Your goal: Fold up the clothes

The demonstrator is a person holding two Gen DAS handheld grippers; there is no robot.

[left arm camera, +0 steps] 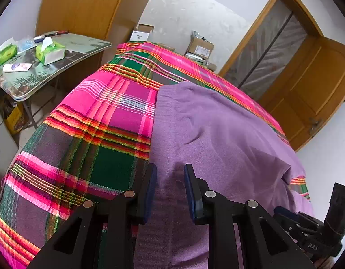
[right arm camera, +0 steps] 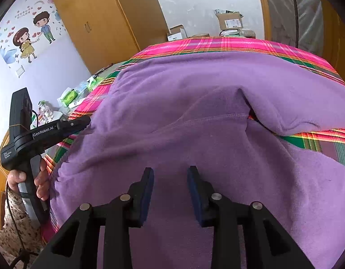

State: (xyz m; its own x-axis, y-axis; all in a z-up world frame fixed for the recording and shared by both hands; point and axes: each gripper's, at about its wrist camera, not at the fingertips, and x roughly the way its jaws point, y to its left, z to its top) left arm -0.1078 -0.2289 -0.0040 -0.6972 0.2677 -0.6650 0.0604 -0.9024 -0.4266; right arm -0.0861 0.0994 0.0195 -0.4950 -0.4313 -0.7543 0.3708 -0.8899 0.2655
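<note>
A purple fleece garment point(right arm camera: 195, 112) lies spread on the plaid bedcover point(left arm camera: 83, 123), filling the centre of both views. Both the left gripper point(left arm camera: 170, 179) and the right gripper point(right arm camera: 170, 179) hover just above its near hem, fingers parted and empty. The garment stretches away from both, with a sleeve point(right arm camera: 307, 112) at the right of the right wrist view.

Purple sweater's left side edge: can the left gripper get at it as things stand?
Probably yes. The left gripper is open right above the purple sweater, next to its edge on the plaid sheet; nothing lies between them.
</note>
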